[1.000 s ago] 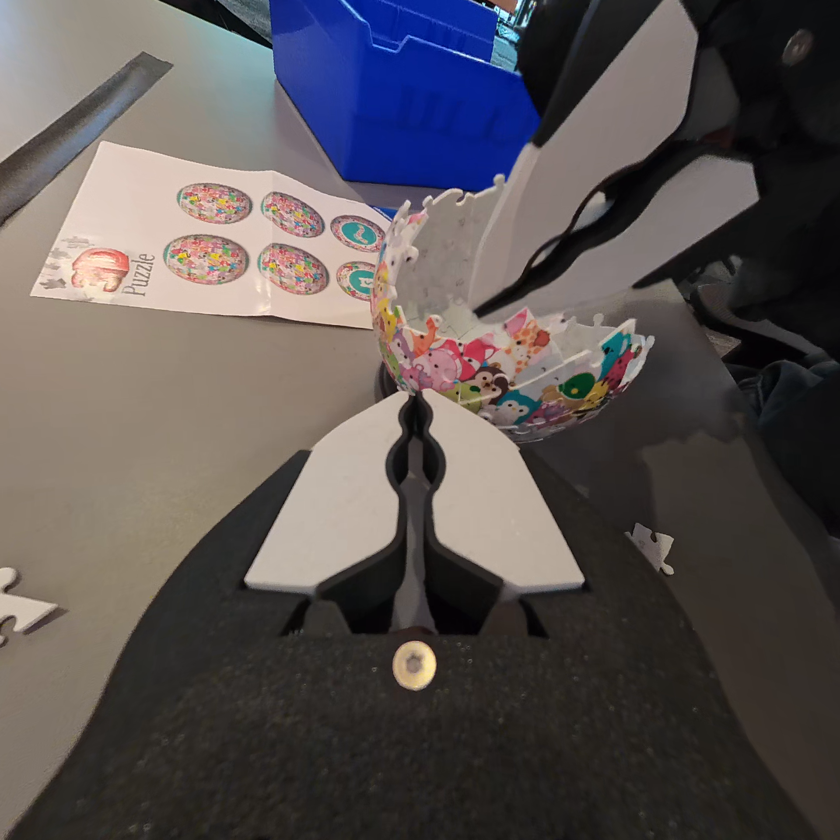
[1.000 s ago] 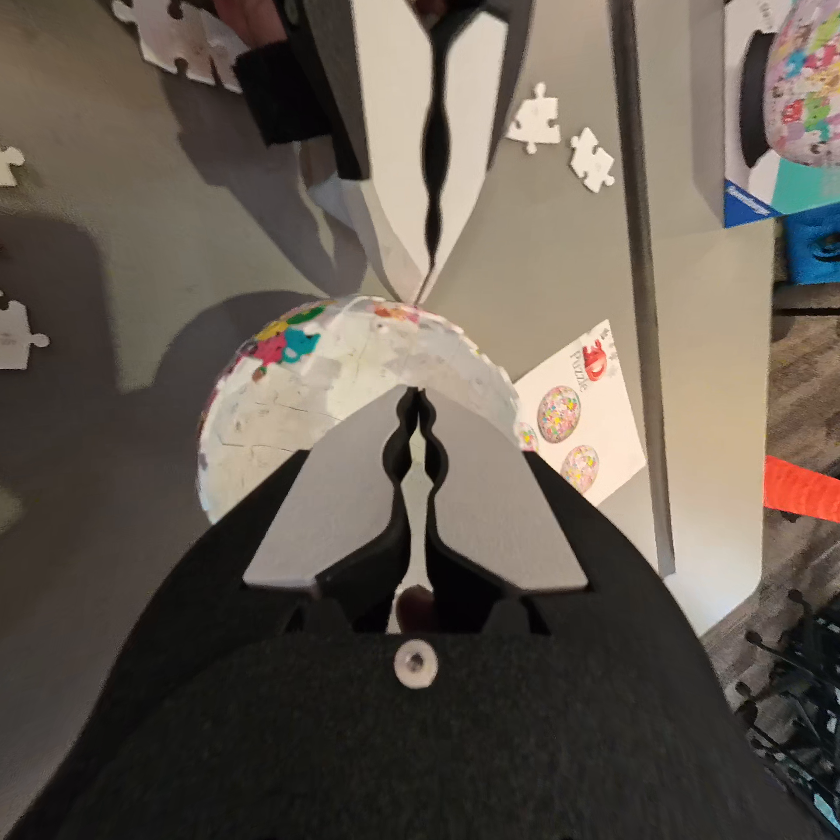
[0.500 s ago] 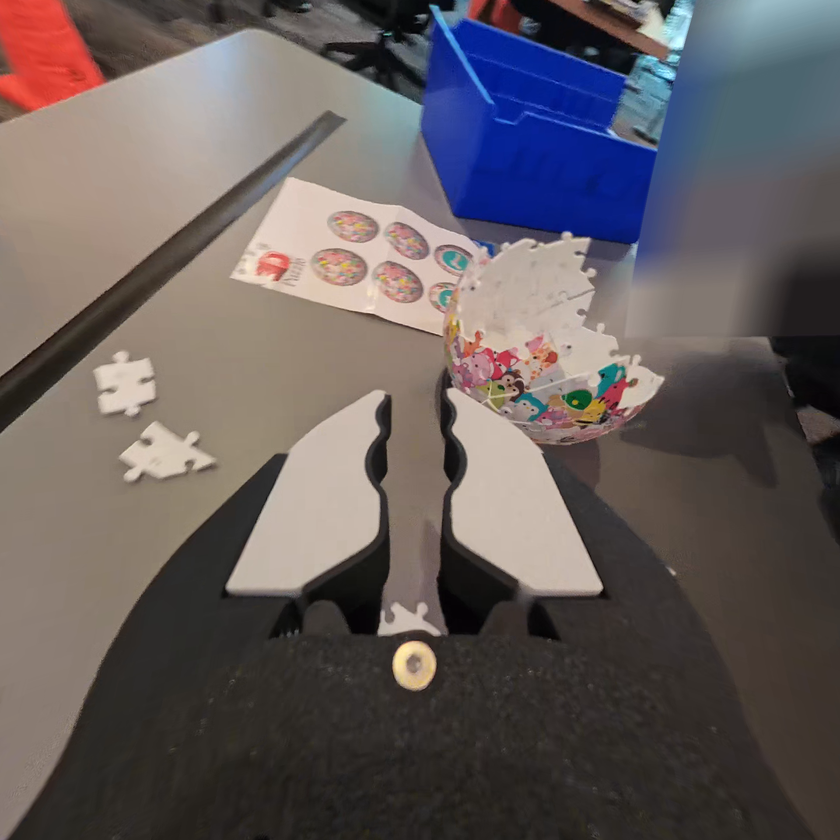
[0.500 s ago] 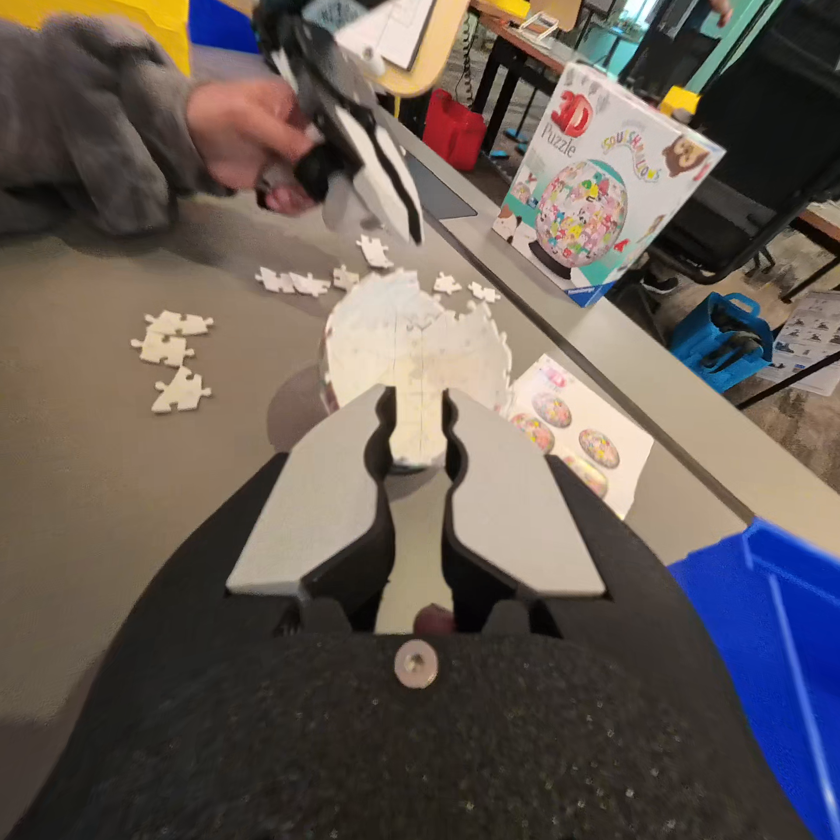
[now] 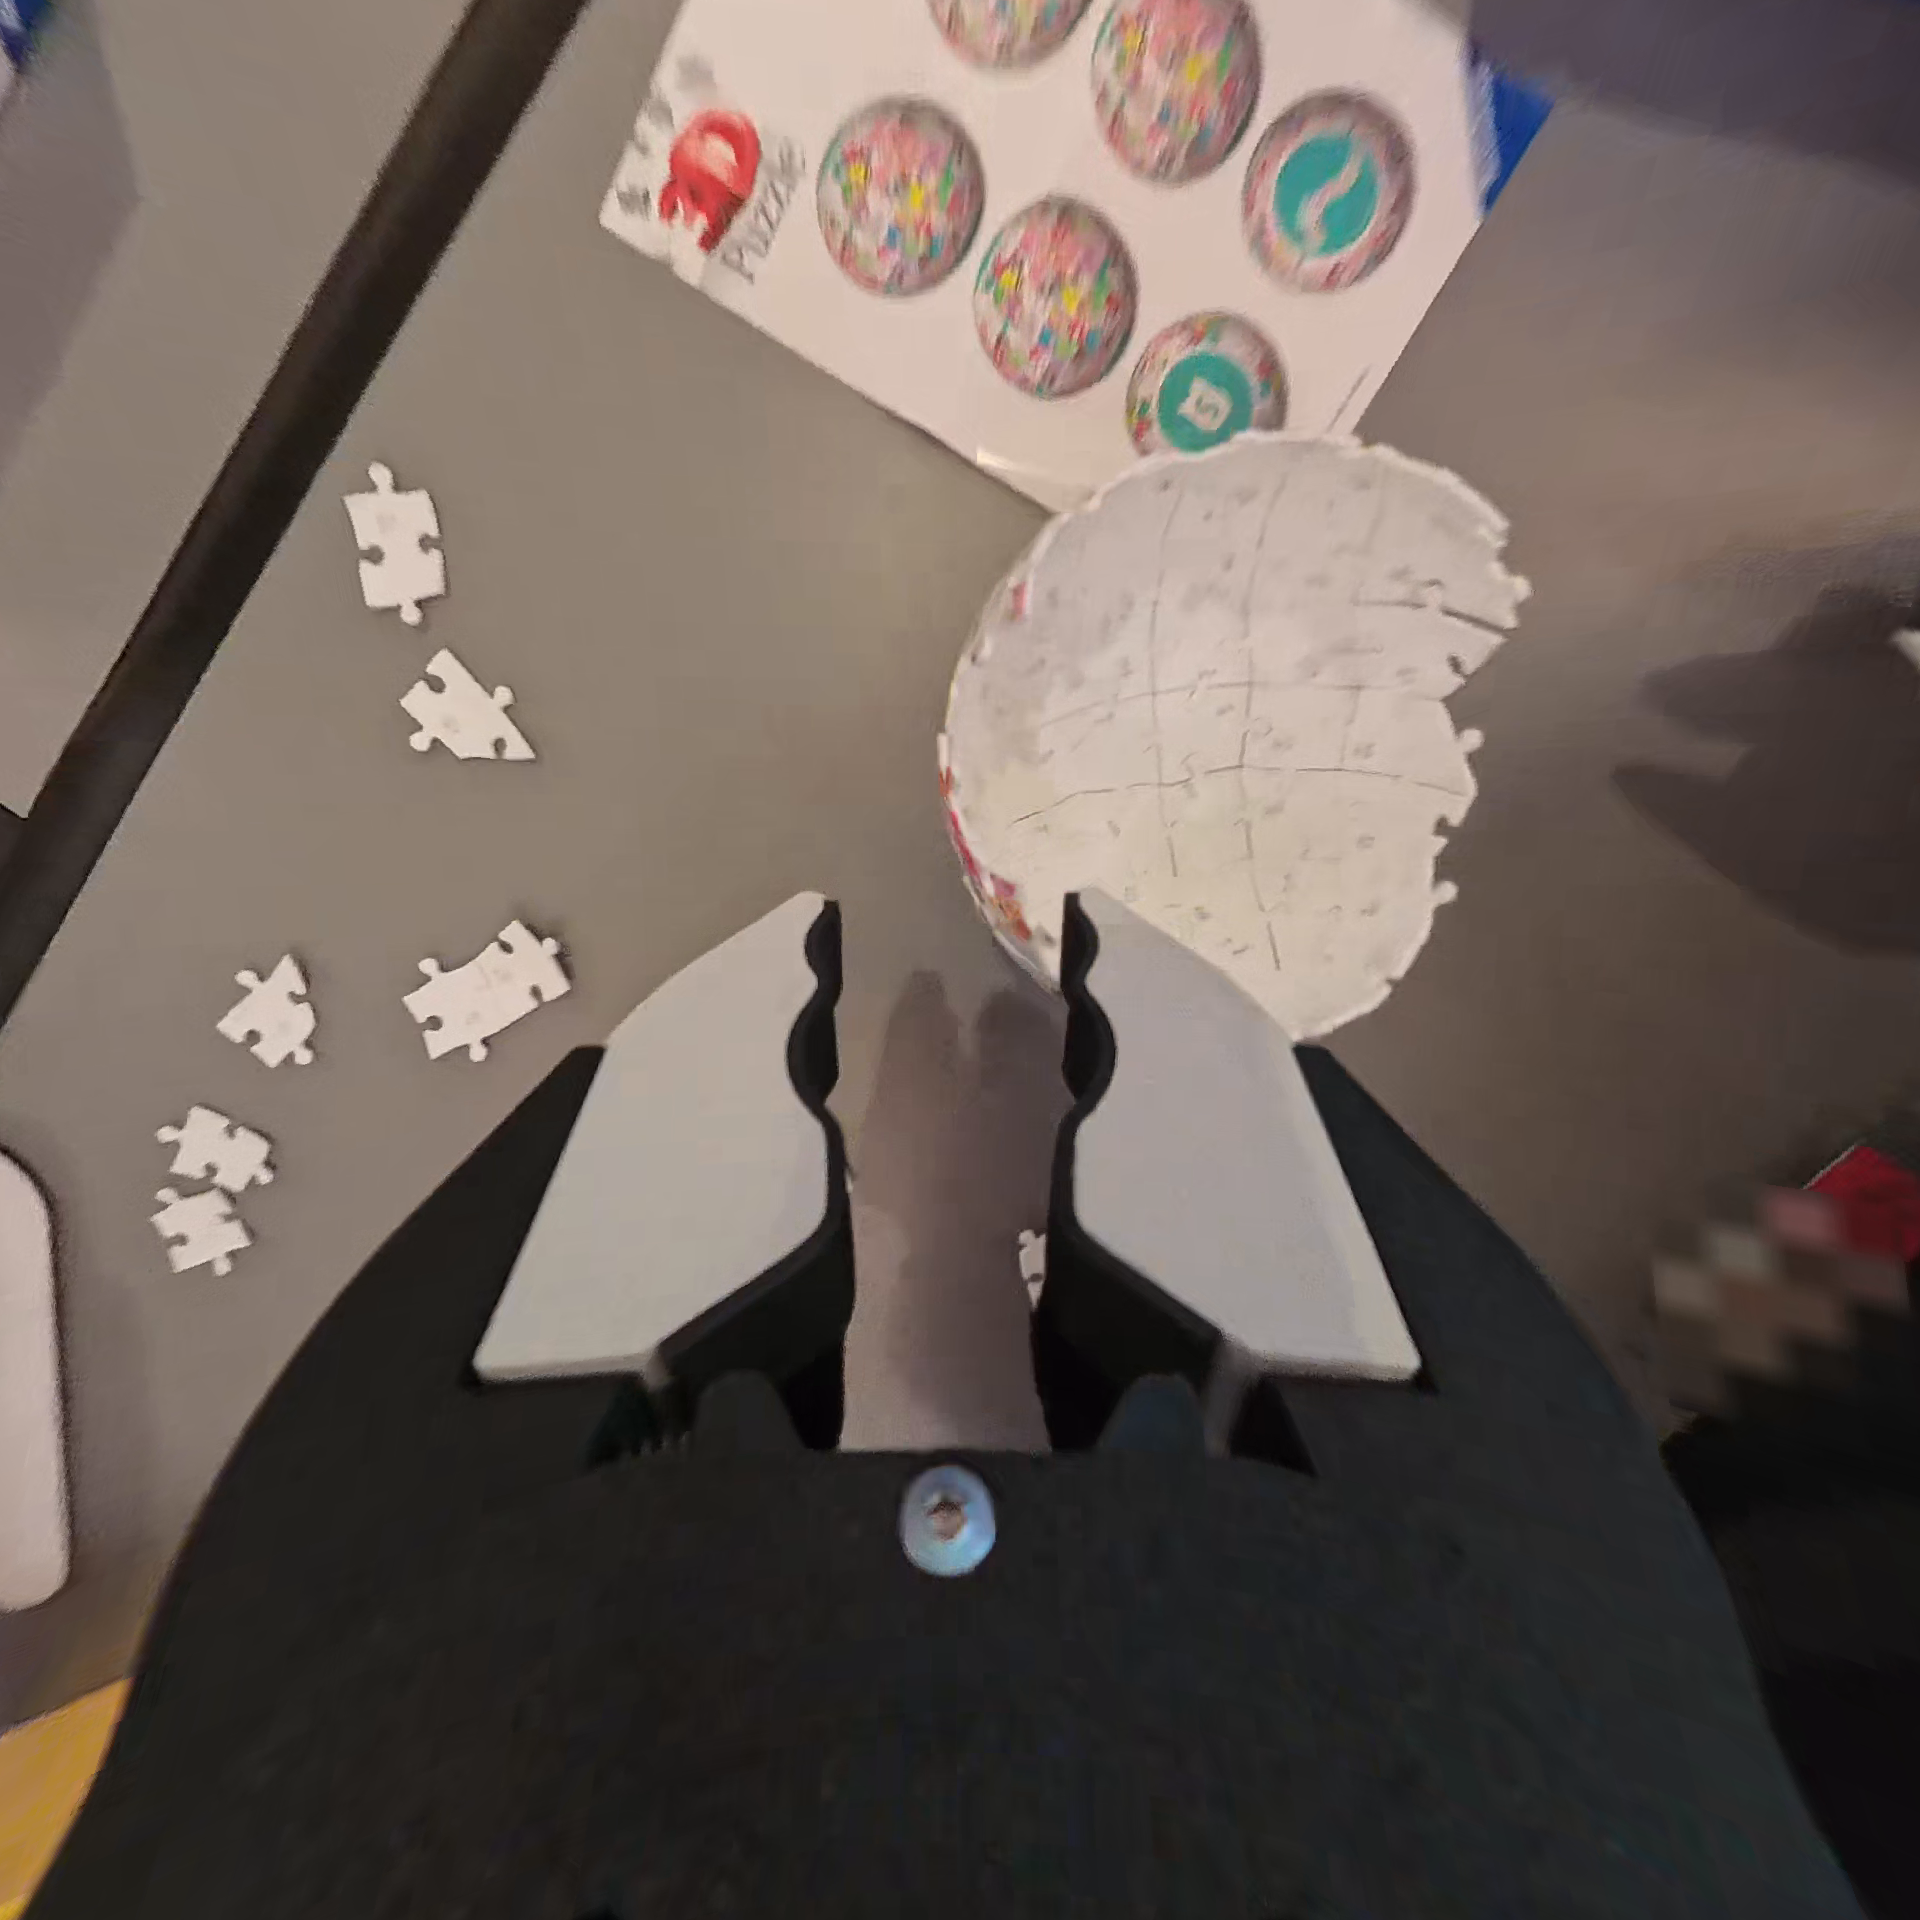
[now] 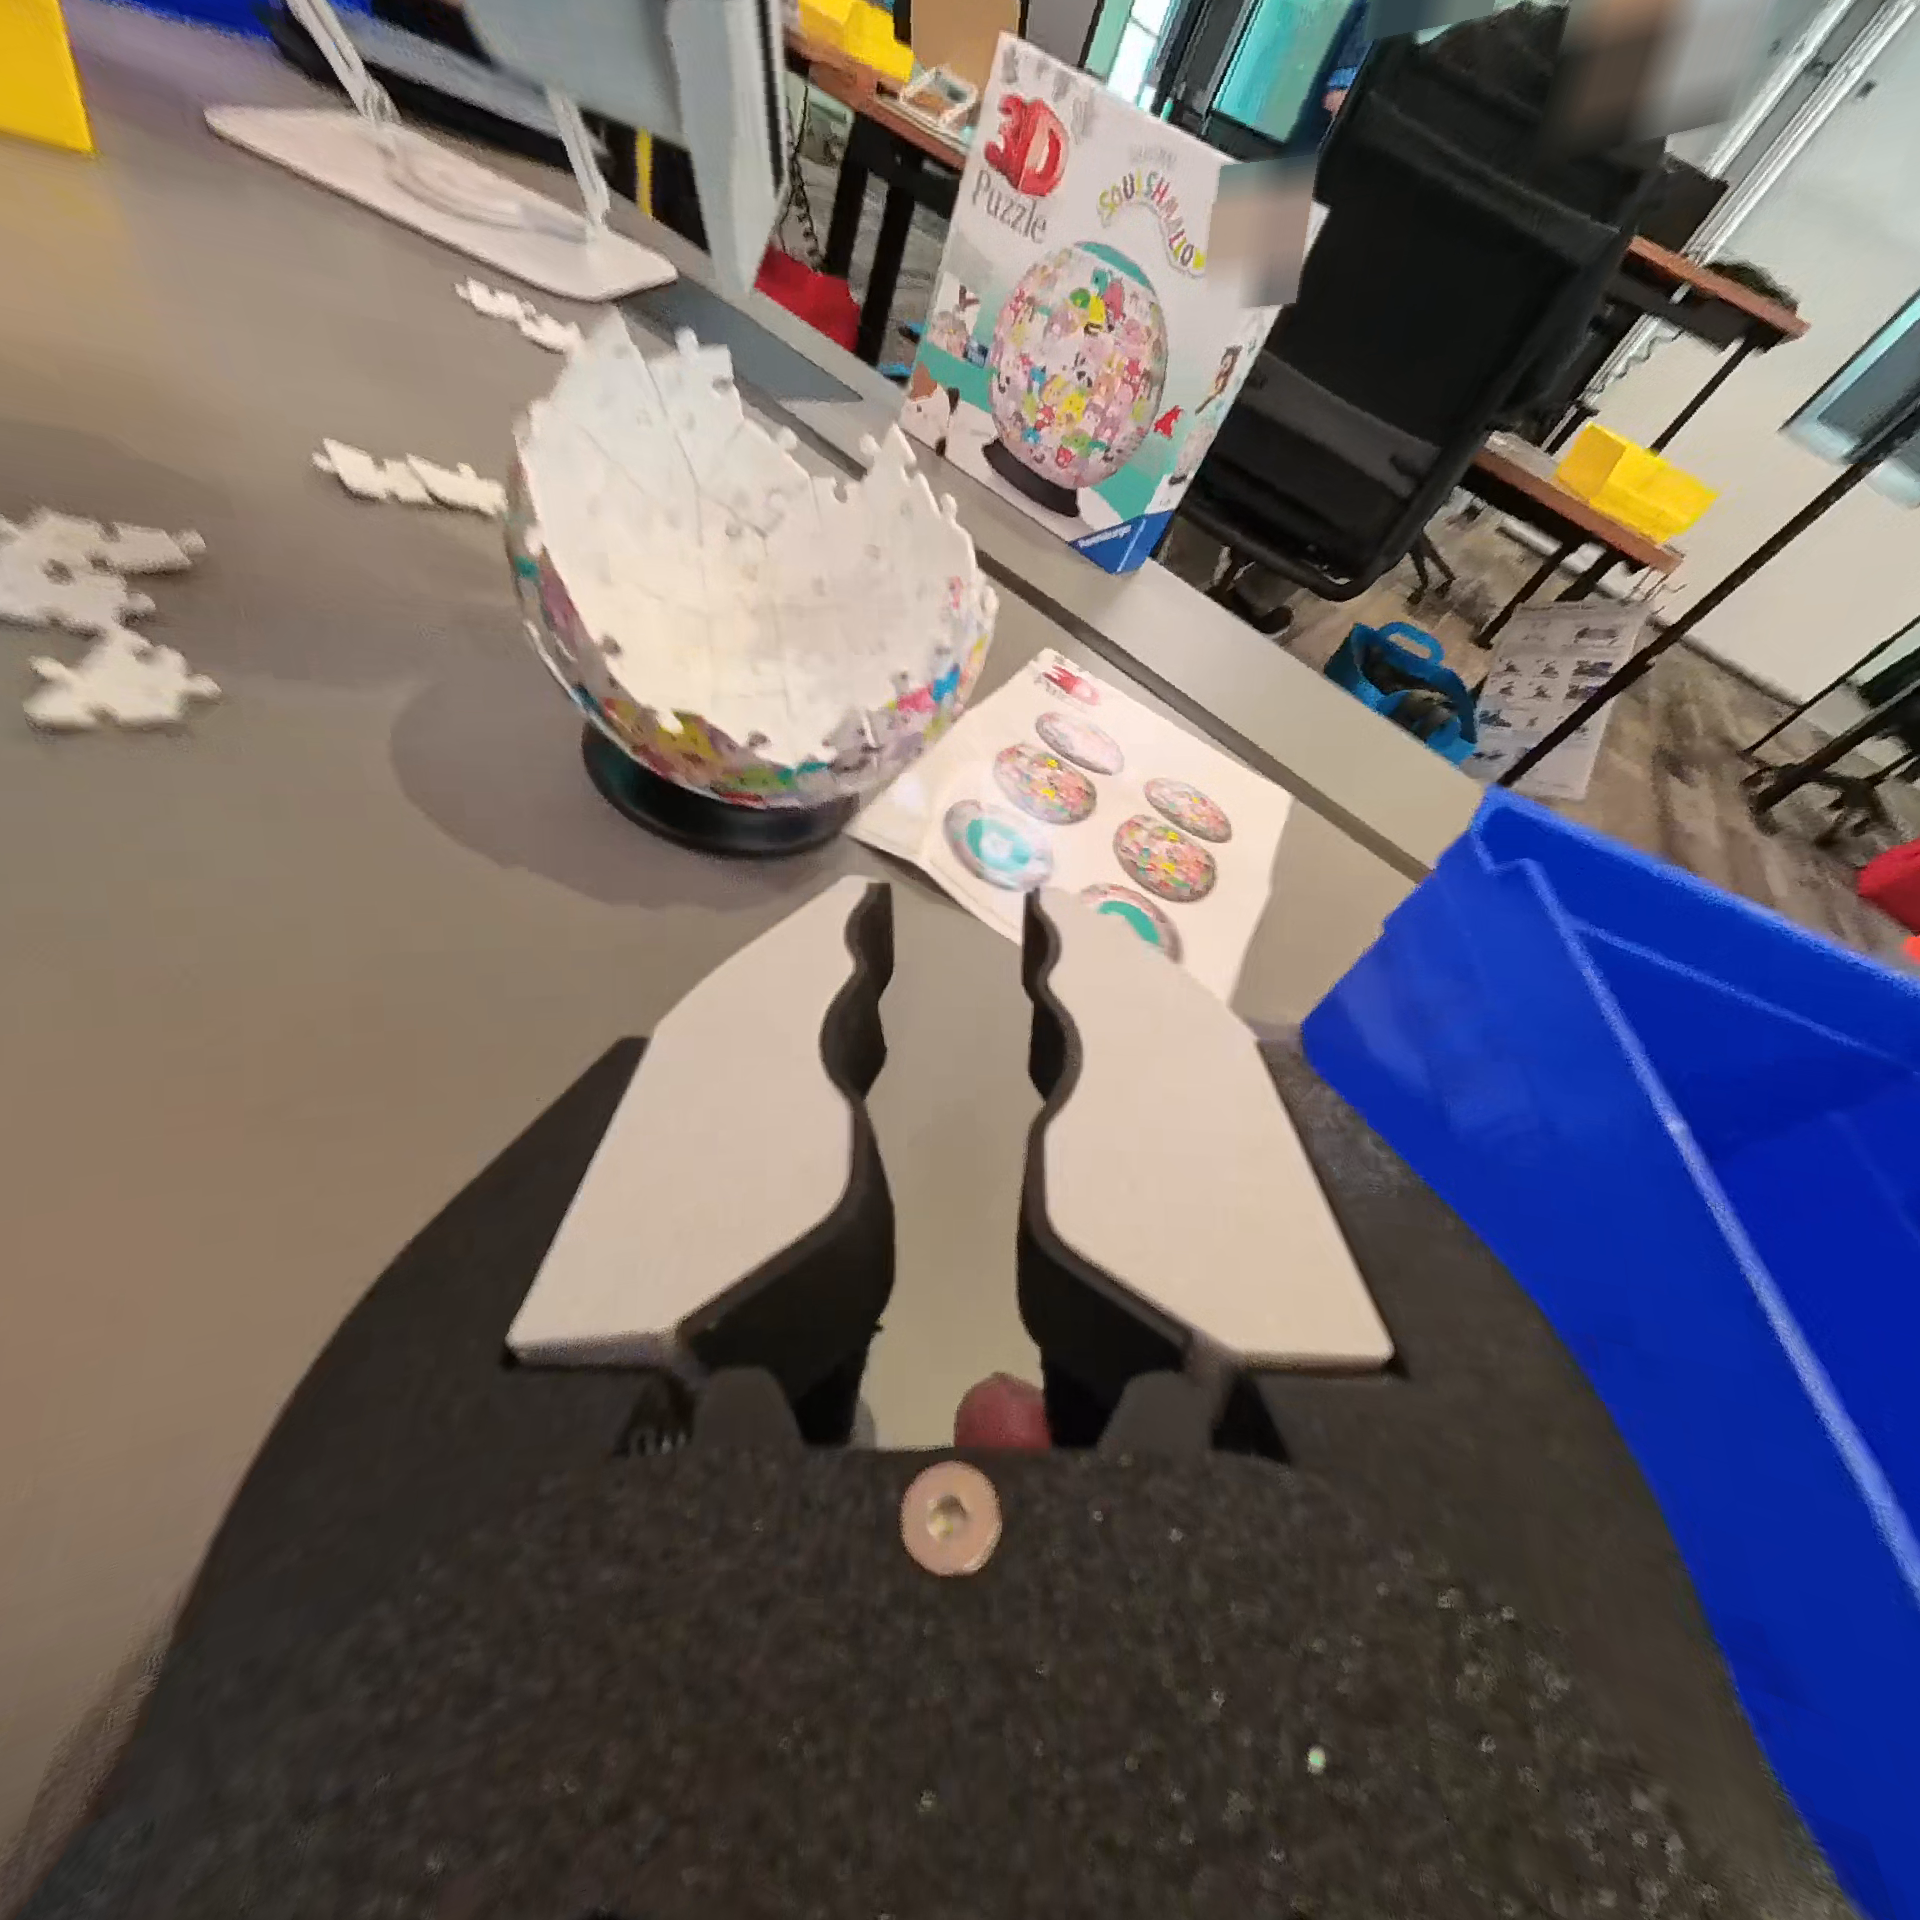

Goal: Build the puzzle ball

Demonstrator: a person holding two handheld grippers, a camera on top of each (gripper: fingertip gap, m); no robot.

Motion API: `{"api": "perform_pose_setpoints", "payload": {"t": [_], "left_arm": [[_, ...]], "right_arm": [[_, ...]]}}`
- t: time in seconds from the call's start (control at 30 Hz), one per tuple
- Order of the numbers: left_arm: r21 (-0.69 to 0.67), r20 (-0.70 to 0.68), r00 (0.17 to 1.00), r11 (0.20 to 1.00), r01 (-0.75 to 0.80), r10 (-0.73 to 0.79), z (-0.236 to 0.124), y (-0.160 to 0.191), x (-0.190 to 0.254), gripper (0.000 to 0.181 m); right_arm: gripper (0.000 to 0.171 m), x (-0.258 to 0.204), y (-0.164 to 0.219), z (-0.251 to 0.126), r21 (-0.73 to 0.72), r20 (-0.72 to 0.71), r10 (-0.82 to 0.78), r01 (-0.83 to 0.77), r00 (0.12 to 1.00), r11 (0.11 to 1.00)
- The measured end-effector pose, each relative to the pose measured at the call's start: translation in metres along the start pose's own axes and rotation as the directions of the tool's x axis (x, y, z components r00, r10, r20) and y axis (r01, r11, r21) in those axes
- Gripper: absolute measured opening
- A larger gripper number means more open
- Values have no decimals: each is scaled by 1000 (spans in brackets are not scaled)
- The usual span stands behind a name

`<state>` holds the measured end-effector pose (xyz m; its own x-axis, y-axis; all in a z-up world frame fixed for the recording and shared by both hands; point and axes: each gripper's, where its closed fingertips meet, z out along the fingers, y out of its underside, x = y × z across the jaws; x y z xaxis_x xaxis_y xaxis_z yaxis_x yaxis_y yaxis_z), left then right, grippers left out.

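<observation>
Your left gripper (image 5: pixel 948 914) and right gripper (image 6: pixel 956 899) are both spread and empty. The half-built ball (image 6: pixel 743 613) sits ahead on its stand, steadied; loose pieces (image 5: pixel 486 990) lie left of your left fingers, likely next.

- Table (image 5: pixel 675 644), filling the frame: smooth grey surface with a dull sheen.
- Half-built puzzle ball (image 6: pixel 748 582), centre left: matt white inside, glossy printed colours outside, probably plastic, though blur hides detail.
- Loose puzzle pieces (image 5: pixel 468 717), left: flat matt white backs.
- Instruction sheet (image 5: pixel 1039 208), top: thin printed paper.
- Bin (image 6: pixel 1683 1122), right: glossy blue plastic.
- Right gripper (image 6: pixel 956 914), lower centre: smooth pale grey fingers on a rough, grainy black body.
- Puzzle box (image 6: pixel 1081 343), upper centre: printed cardboard.
</observation>
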<state>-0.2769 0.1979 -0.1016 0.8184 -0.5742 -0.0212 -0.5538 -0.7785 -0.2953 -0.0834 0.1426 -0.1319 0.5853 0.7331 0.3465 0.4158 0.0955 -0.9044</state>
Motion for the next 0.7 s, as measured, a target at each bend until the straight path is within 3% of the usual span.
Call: {"api": "perform_pose_setpoints", "payload": {"t": [0.07, 0.17, 0.27, 0.33, 0.4, 0.47, 0.6, 0.7], "left_arm": [[-107, 18, 1000, 994, -1, 3, 10, -5, -9, 38], [-264, -7, 1000, 964, 18, -20, 20, -3, -17, 37], [-300, -28, 999, 954, 18, -28, 20, -8, -27, 26], [-254, 23, 1000, 967, 9, -3, 15, -13, -48, 19], [-167, 23, 1000, 986, 23, -20, 16, -13, -63, 9], [-90, -38, 999, 995, 34, -37, 28, -2, -63, 0], [76, -177, 984, 997, 28, -14, 60, 16, -50, 0], [190, -363, 931, 976, 108, -32, 70, 9, -28, 0]], "right_arm": [[22, 13, 9, -3, -19, -49, -13, 12, 999, 1000], [25, 5, 18, -4, -49, 8, 73, -72, 997, 996], [23, 0, 24, -11, -73, 17, 17, -16, 1000, 997], [21, -7, 25, -16, -74, 43, 13, -10, 999, 997], [4, -14, 24, -22, -62, 63, -5, 9, 998, 998], [0, -23, 18, -28, -24, 90, -20, 23, 996, 999], [0, -26, -15, -32, 112, 87, -25, 15, 996, 994], [0, -22, -47, -13, 128, 115, 91, -105, 989, 986]]}}
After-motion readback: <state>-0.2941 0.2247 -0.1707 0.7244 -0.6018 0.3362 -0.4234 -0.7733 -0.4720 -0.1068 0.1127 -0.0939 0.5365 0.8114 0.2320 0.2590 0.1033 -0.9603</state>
